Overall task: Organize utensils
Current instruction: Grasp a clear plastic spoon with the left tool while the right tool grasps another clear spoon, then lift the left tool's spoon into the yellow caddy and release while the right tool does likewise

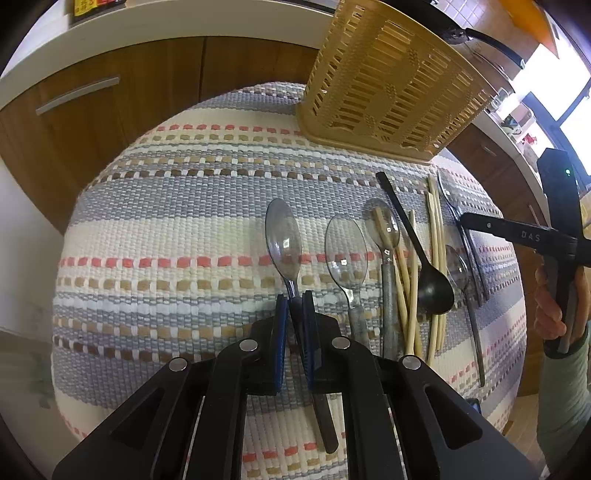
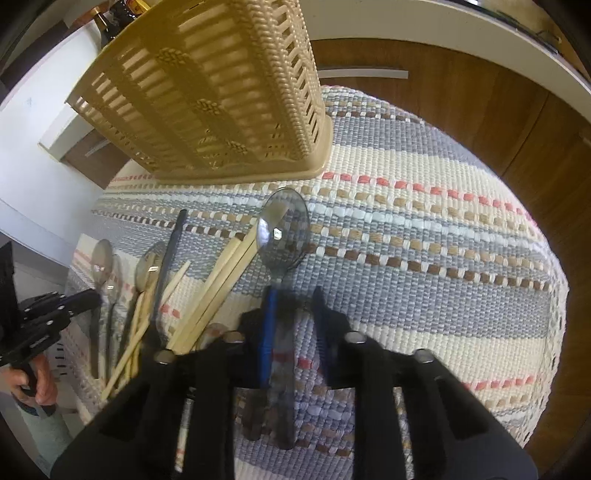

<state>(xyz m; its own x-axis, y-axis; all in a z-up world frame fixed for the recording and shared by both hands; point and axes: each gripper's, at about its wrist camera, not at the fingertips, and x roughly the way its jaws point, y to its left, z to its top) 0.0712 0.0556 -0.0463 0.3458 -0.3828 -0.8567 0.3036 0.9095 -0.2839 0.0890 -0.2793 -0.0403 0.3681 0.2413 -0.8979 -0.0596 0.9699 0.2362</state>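
A clear spoon [image 1: 284,243] is pinched by the left hand-held gripper [image 1: 293,306], another [image 2: 284,232] by the right [image 2: 295,310]; the basket [image 1: 391,81] awaits, most utensils unsorted.

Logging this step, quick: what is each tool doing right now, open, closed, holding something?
Left tool: closed on a clear spoon by its handle.
Right tool: closed on another clear spoon, also by the handle.

Brown wooden cabinets [image 1: 110,107] with metal handles [image 1: 77,95] are seen under a white countertop [image 1: 155,22]; bright daylight is let in by a window [image 1: 546,74].
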